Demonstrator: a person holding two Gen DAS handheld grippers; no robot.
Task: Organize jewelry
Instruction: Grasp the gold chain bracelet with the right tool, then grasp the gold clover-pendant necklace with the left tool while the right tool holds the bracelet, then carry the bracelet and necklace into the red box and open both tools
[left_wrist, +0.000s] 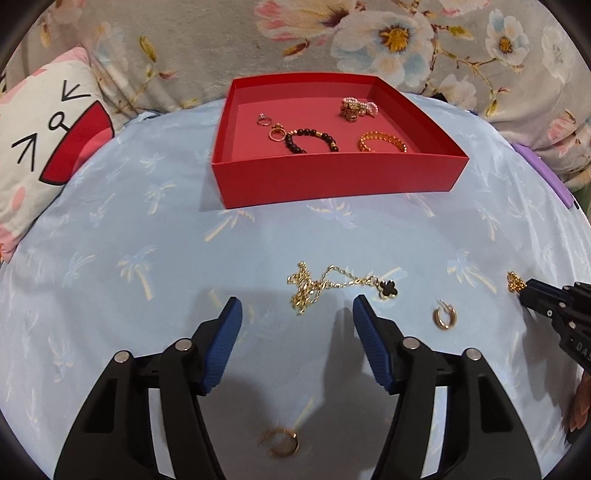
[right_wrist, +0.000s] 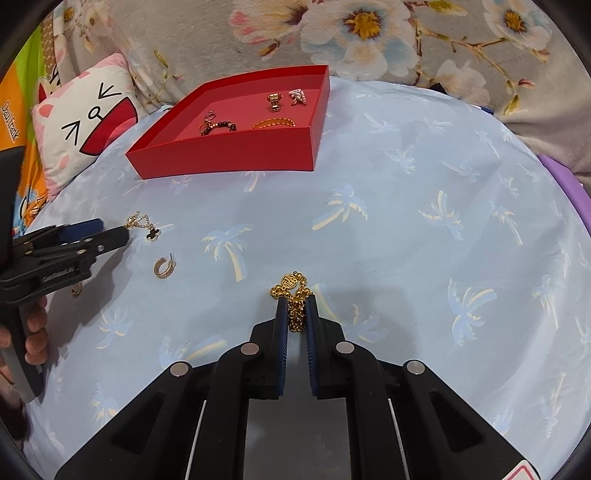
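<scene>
While we look along both grippers, these are the facts we can read.

Gold chain: a beaded gold chain (right_wrist: 293, 299) with a round coin-like charm lies on the blue cloth (right_wrist: 406, 240), its near end bunched between our right gripper's pads.
Right gripper (right_wrist: 296, 317): closed down tight on that chain, with only the links filling the narrow gap; the charm end sticks out just ahead of the tips.
Clover necklace: a fine gold chain with a black clover pendant (left_wrist: 388, 288) lies loose on the cloth, just ahead of our left gripper.
Left gripper (left_wrist: 297, 314): jaws about halfway apart and holding nothing; the blue pads (left_wrist: 225, 343) stand on either side of bare cloth, short of the necklace.
Hoop earrings: 1 gold hoop (left_wrist: 444, 318) lies to the right of the pendant; a 2nd ring-shaped piece (left_wrist: 282, 443) lies under the left gripper, blurred, so we think it is a hoop too.
Red box (left_wrist: 332, 177): open, at the far side of the cloth, well apart from both grippers.
Box contents: a dark beaded bracelet (left_wrist: 310, 140), an orange-gold bracelet (left_wrist: 382, 142), a pearl and gold cluster (left_wrist: 356, 107) and 2 small rings (left_wrist: 269, 127).
Surroundings: a cartoon pillow (left_wrist: 48, 140) at the left and a floral blanket (left_wrist: 406, 40) behind.
</scene>
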